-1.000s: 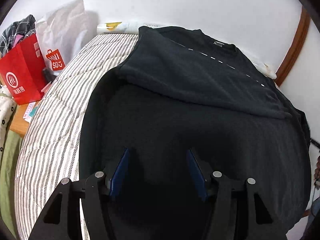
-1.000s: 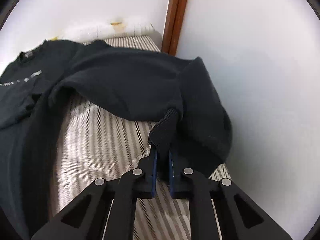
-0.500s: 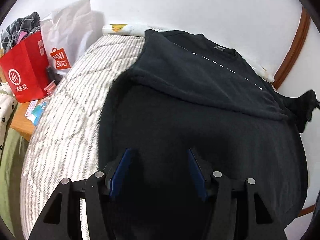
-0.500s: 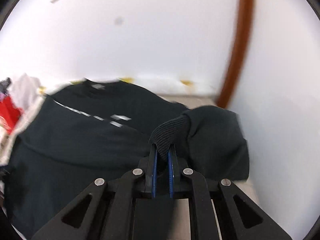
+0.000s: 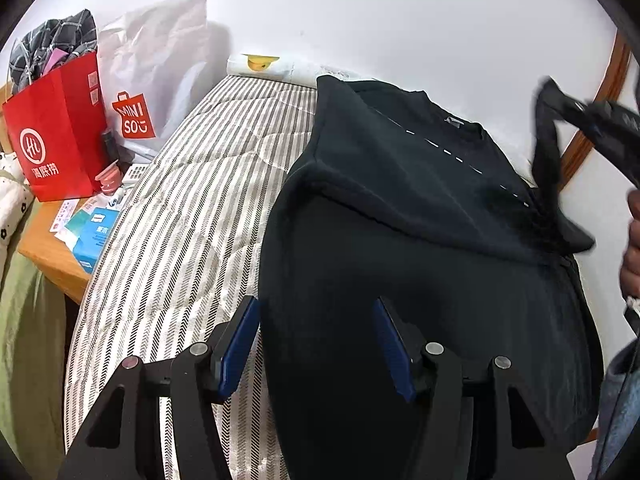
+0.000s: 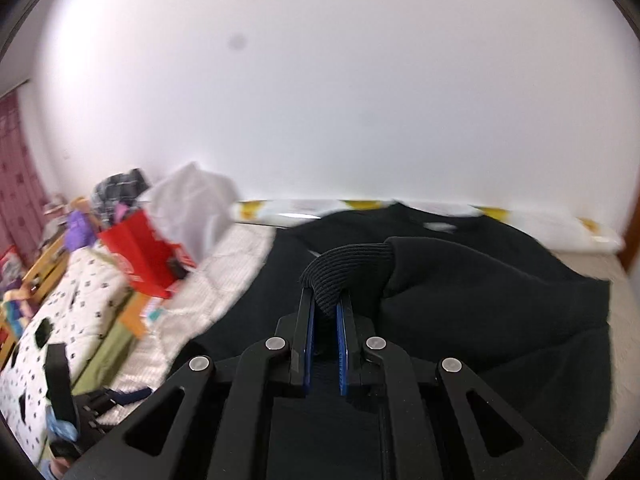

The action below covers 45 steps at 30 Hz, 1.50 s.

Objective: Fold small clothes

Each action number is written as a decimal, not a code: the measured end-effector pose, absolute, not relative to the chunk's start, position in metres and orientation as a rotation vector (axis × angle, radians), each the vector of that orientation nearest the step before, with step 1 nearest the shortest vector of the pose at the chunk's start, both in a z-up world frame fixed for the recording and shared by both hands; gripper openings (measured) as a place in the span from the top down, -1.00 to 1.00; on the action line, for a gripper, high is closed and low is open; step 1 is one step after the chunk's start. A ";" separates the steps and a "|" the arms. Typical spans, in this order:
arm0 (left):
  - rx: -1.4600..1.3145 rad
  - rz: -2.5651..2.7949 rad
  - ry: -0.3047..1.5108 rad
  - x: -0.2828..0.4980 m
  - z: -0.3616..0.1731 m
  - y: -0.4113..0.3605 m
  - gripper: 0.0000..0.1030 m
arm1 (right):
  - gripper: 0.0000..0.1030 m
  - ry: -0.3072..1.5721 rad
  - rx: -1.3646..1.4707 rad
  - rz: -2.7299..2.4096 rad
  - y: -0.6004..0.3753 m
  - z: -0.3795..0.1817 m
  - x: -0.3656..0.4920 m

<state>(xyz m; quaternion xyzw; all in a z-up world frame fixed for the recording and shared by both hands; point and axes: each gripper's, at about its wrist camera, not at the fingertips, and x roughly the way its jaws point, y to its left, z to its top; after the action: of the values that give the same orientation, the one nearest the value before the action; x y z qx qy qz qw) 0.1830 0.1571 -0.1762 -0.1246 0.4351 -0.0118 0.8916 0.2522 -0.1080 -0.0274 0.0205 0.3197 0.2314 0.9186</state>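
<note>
Fingers of the right gripper (image 6: pixel 325 312) pinch the ribbed black sweater cuff (image 6: pixel 340 272); lay it flat across the black sweater (image 5: pixel 400 280) (probably inward). Left gripper (image 5: pixel 316 344) hangs spread, empty.

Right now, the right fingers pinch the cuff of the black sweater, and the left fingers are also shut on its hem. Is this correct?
Not quite. The right gripper does pinch the cuff of the black sweater, but the left gripper is not shut on anything: the left wrist view shows its fingers standing apart over the sweater, gripping nothing.
</note>
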 end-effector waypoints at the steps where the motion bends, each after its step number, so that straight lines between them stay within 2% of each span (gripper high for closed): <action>1: -0.261 -0.022 0.905 0.184 -0.178 0.159 -0.10 | 0.82 0.657 0.037 0.497 -0.099 -0.029 0.256; 7: -0.285 0.003 0.920 0.191 -0.183 0.170 -0.10 | 0.78 0.704 0.026 0.539 -0.062 -0.055 0.284; 9: -0.291 0.001 0.921 0.196 -0.181 0.170 -0.10 | 0.64 0.725 0.015 0.534 -0.057 -0.064 0.288; 11: -0.298 -0.010 0.916 0.201 -0.178 0.169 -0.10 | 0.42 0.733 -0.011 0.526 -0.058 -0.069 0.286; 13: -0.294 -0.031 0.914 0.211 -0.173 0.165 -0.10 | 0.07 0.708 -0.045 0.506 -0.073 -0.069 0.277; 15: -0.278 -0.045 0.908 0.221 -0.167 0.158 -0.10 | 0.02 0.693 -0.076 0.453 -0.096 -0.070 0.268; 25: -0.248 -0.118 0.868 0.302 -0.149 0.124 -0.09 | 0.03 0.827 -0.186 0.032 -0.255 -0.118 0.244; 28: -0.230 -0.096 0.873 0.324 -0.158 0.122 -0.01 | 0.03 0.896 -0.136 -0.031 -0.295 -0.138 0.237; 33: -0.260 -0.094 0.915 0.347 -0.174 0.119 0.24 | 0.03 0.938 -0.005 -0.040 -0.335 -0.162 0.233; 35: -0.262 -0.099 0.913 0.351 -0.175 0.116 0.52 | 0.03 0.939 0.066 -0.017 -0.342 -0.167 0.240; 36: -0.253 -0.095 0.911 0.351 -0.174 0.114 0.57 | 0.03 0.936 0.091 -0.006 -0.343 -0.168 0.244; 37: -0.239 -0.074 0.902 0.351 -0.171 0.112 0.79 | 0.04 0.931 0.112 0.001 -0.343 -0.169 0.246; 38: -0.226 -0.067 0.895 0.352 -0.168 0.111 0.87 | 0.07 0.933 0.116 -0.013 -0.342 -0.171 0.250; 40: -0.216 -0.079 0.868 0.348 -0.156 0.110 0.88 | 0.46 0.930 0.105 -0.060 -0.339 -0.175 0.256; 41: -0.222 -0.089 0.848 0.343 -0.148 0.112 0.89 | 0.55 0.920 0.094 -0.083 -0.339 -0.174 0.257; 45: -0.215 -0.071 0.816 0.333 -0.130 0.120 0.89 | 0.69 0.924 0.105 -0.083 -0.342 -0.173 0.256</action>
<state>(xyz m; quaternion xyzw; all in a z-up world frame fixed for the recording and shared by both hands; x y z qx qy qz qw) 0.3334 0.1202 -0.1304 -0.1043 0.3958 -0.0343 0.9118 0.2556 -0.3416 -0.1728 0.0506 0.4453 -0.0401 0.8930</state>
